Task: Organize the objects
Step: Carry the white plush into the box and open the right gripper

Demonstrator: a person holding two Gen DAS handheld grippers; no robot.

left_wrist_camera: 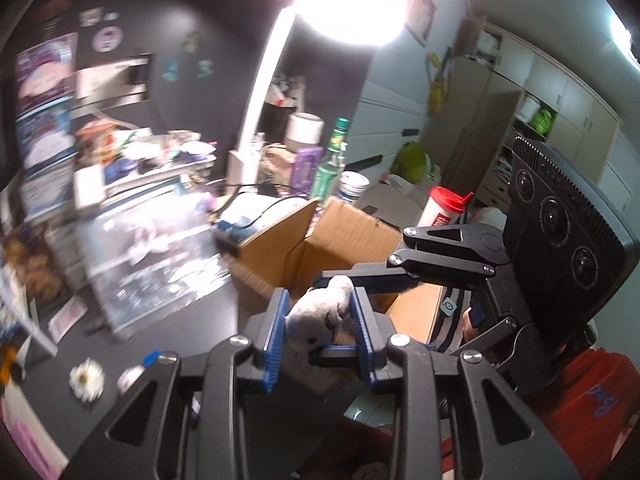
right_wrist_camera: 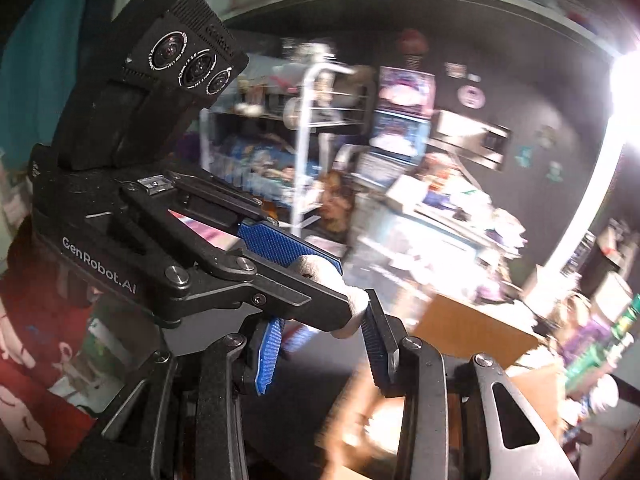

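My left gripper [left_wrist_camera: 320, 320] is shut on a grey-white plush toy [left_wrist_camera: 316, 320], held between its blue pads over the near edge of an open cardboard box [left_wrist_camera: 348, 236]. The right gripper's black fingers [left_wrist_camera: 440, 258] cross in from the right and reach the same toy. In the right wrist view the right gripper [right_wrist_camera: 324, 340] has its jaws apart around the left gripper's finger and the plush toy [right_wrist_camera: 352, 308]; the box [right_wrist_camera: 472, 328] lies blurred beyond. Whether the right pads press on anything is hidden.
A black desk [left_wrist_camera: 192, 320] carries a white flower [left_wrist_camera: 86, 380], a clear plastic case [left_wrist_camera: 160, 256], a green bottle [left_wrist_camera: 332, 164], a red-lidded cup [left_wrist_camera: 444, 208] and a bright lamp [left_wrist_camera: 348, 0]. Cluttered shelves [right_wrist_camera: 304, 140] stand behind.
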